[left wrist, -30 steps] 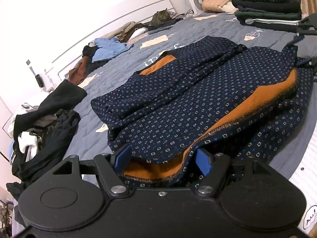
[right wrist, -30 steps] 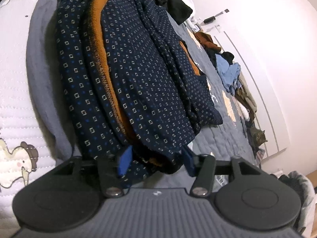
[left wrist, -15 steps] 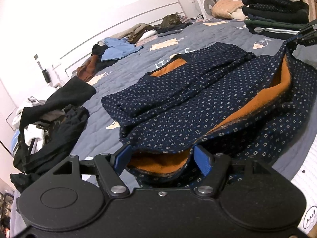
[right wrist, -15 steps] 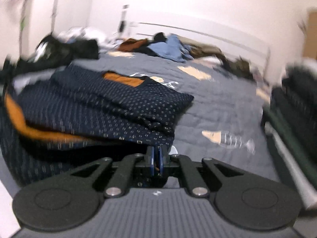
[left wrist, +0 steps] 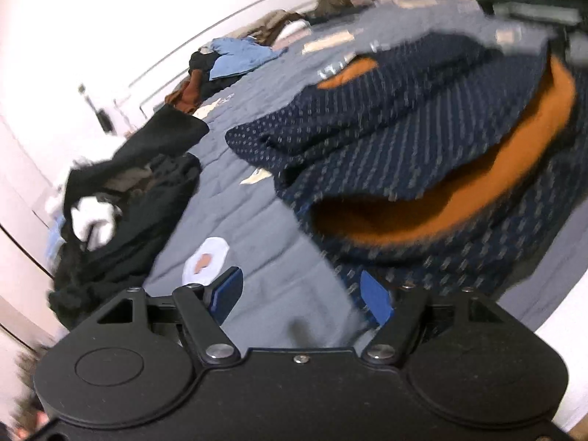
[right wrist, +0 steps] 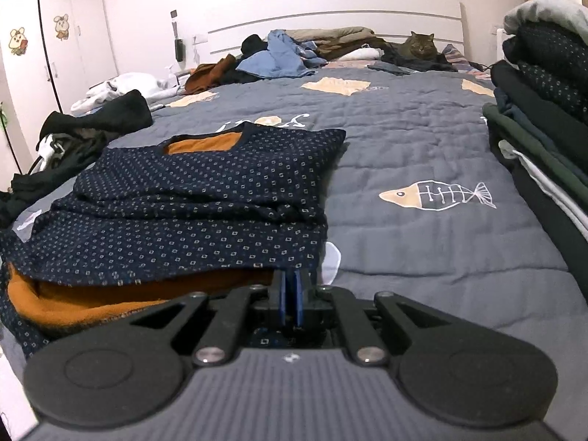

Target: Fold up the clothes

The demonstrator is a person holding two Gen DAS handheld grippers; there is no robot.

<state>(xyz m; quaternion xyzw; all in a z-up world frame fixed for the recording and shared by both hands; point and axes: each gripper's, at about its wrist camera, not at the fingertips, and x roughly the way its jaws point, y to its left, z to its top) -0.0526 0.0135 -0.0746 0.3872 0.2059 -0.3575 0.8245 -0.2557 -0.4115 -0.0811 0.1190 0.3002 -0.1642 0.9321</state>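
Observation:
A navy dotted sweater [left wrist: 404,139] with an orange lining lies partly folded on the grey bedspread [right wrist: 404,147]. In the right wrist view the sweater [right wrist: 183,220] fills the left half, neckline at the far end. My right gripper [right wrist: 291,294] is shut on the near right corner of its upper layer, which is raised so that the orange inside shows. My left gripper [left wrist: 301,296] stands open over bare bedspread at the sweater's near left corner. The hem lies against the right fingertip [left wrist: 375,301], and no cloth is between the pads.
A tall stack of folded clothes [right wrist: 544,110] stands at the right of the bed. A black pile of clothes [left wrist: 128,202] lies to the left. Blue and brown garments [right wrist: 279,58] and a cat [right wrist: 420,46] are by the headboard. White wardrobes stand far left.
The right gripper closed on the sweater's corner, rolled from sideways to level and lifted the layer. The left gripper slid left, so the hem is no longer between its fingers.

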